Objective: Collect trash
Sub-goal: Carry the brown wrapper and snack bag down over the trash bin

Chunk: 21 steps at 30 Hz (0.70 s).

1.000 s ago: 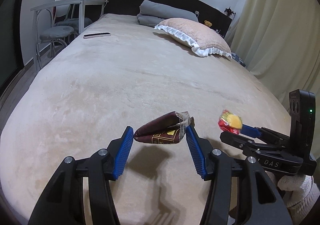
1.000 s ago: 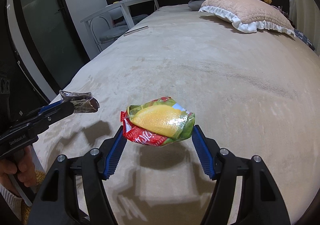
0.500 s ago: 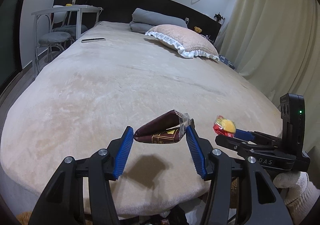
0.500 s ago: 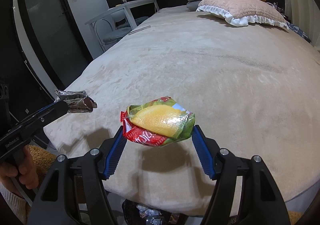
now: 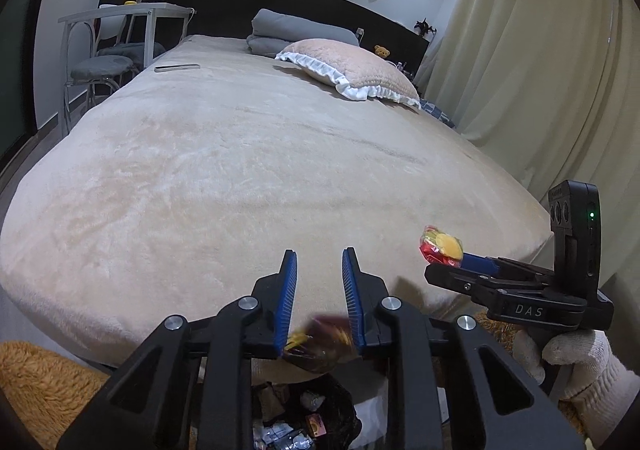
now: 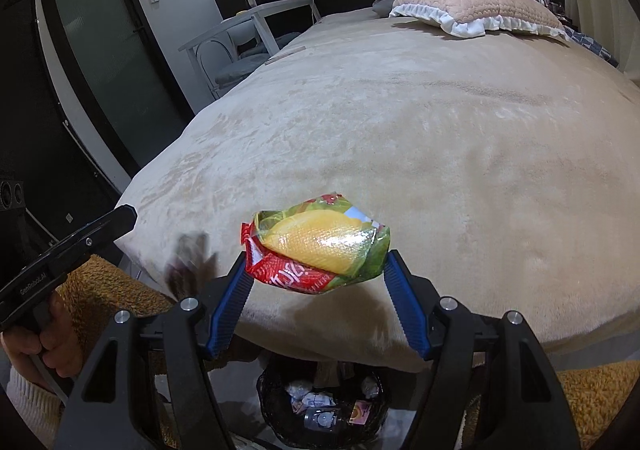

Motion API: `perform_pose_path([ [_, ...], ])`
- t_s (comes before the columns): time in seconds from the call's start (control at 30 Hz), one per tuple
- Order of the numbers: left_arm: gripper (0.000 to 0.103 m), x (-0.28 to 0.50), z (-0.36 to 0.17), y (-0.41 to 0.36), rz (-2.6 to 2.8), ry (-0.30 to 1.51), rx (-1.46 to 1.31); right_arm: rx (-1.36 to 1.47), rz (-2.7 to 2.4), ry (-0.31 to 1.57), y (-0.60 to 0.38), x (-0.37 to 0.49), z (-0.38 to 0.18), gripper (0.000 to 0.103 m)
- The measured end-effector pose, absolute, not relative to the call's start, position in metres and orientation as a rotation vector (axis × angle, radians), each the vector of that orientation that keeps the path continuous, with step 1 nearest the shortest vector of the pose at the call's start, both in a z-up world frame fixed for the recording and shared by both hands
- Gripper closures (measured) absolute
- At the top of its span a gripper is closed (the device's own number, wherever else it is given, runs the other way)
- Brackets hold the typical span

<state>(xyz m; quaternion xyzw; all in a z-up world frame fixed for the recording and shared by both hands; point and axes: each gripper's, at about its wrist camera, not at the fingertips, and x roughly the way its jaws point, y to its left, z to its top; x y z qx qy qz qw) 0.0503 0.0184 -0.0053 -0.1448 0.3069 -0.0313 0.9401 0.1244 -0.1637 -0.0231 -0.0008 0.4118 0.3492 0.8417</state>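
Note:
My left gripper [image 5: 319,256] is open and empty at the foot of the bed. The dark brown wrapper [image 5: 320,346] is a blur falling below its fingers, above the black-lined trash bin [image 5: 304,418]; it also shows as a blur in the right wrist view [image 6: 188,262]. My right gripper [image 6: 316,266] is shut on a yellow, green and red snack bag [image 6: 316,246], held over the bed's edge above the bin [image 6: 320,406]. The bag also shows in the left wrist view [image 5: 440,248].
The beige bed [image 5: 248,153] fills the view, with a pink frilled pillow [image 5: 352,69], a grey pillow [image 5: 296,29] and a remote [image 5: 176,68]. A white table and stool [image 5: 104,65] stand left, curtains [image 5: 540,49] right. An orange rug [image 5: 36,382] lies by the bin.
My left gripper let go of the brown wrapper, which is dropping toward the bin. Both grippers pulled back past the bed's foot; the bin came into view. The right still holds the snack bag.

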Motion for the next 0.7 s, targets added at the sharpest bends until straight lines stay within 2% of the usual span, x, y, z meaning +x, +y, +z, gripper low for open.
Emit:
perform_pose_path([
  [0.7, 0.081, 0.025, -0.019, 0.017, -0.072, 0.682, -0.337, -0.032, 0.791, 0.908, -0.168, 0.093, -0.039, 0.036],
])
